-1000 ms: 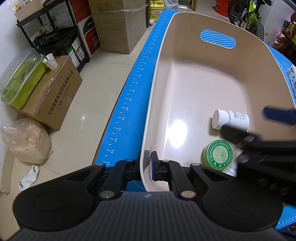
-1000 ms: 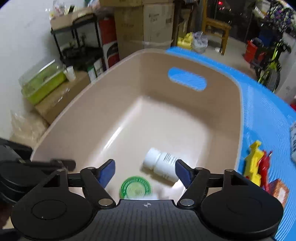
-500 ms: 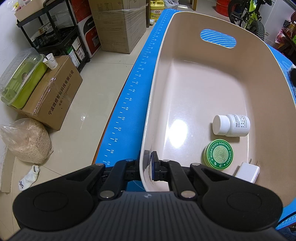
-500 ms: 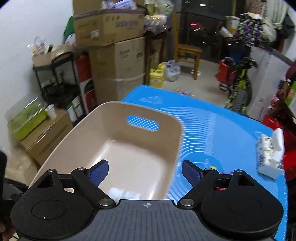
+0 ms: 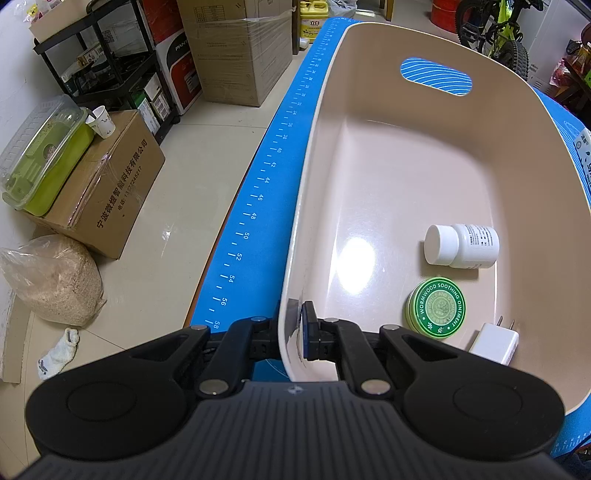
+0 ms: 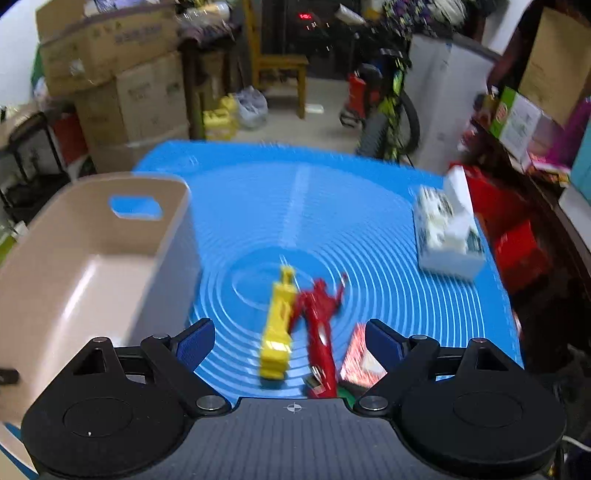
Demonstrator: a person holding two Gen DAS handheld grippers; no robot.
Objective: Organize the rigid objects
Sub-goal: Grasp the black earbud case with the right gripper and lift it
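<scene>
At the bin [image 5: 295,229] rim the left tool [image 5: 295,332] pinches downward; right tool [image 6: 291,343], blurred, seems agape above toys [image 6: 295,321]

I'm working in what looks like a cluttered storeroom: taped cardboard boxes [image 5: 236,48] stacked at upper centre, a black wire shelf [image 5: 96,62] at upper left, a bicycle [image 5: 495,33] at upper right, a sack of grain [image 5: 51,280] on the tiled floor [image 5: 177,206] at left.
</scene>
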